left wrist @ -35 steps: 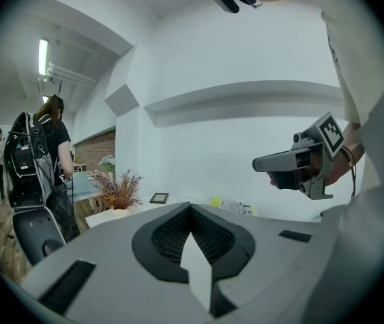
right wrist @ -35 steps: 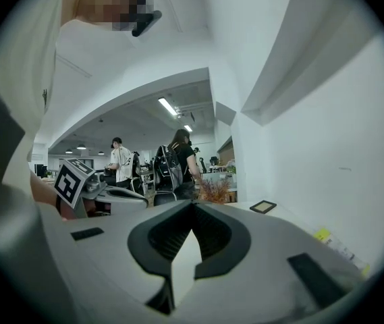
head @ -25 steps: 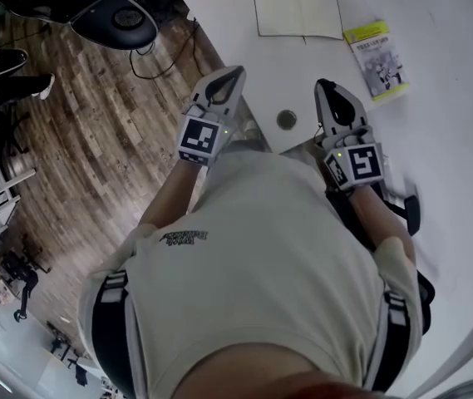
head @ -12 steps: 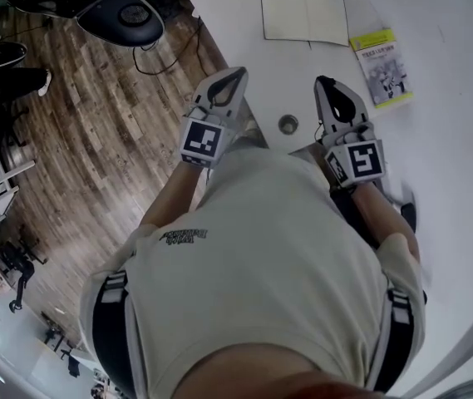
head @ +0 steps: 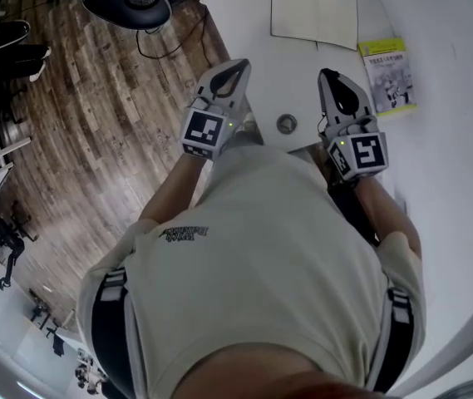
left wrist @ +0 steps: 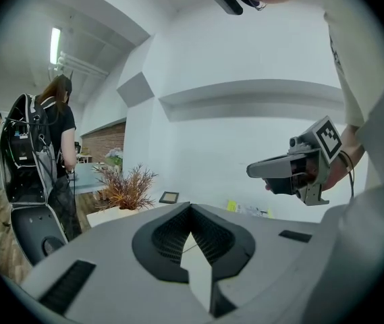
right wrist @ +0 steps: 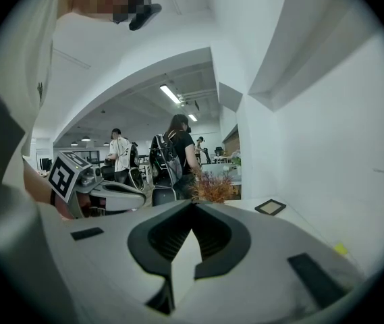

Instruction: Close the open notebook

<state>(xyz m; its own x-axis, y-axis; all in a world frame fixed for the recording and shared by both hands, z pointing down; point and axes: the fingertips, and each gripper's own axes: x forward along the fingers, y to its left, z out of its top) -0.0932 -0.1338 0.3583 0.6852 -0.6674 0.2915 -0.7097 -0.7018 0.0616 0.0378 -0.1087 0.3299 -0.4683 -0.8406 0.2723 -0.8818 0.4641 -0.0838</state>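
Fingers of your left gripper point(head: 238, 65) meet at the tips in the head view, and those of your right gripper point(head: 327, 75) do the same; neither carries anything. Your left gripper sits at the left edge of the white table point(head: 460, 98) and your right one over its near part. They are well apart, with a small round grommet point(head: 286, 124) in the tabletop between them. The notebook point(head: 314, 13) lies open and flat at the far side of the table, pages up, well beyond both grippers. A yellow booklet point(head: 388, 73) lies just right of it and a little nearer to you. Wooden floor point(head: 78, 131) and a dark chair base point(head: 128, 0) show on the left.

Your left gripper view shows its jaws closed tip to tip, with only an empty hollow behind the tips. Past them stand a dried plant point(left wrist: 127, 187) and a small frame point(left wrist: 169, 197) at the table's far end. Your right gripper hangs at the right, closed too.

Your right gripper view shows its jaws pressed together on nothing, with the plant and frame beyond and your left gripper at the left.
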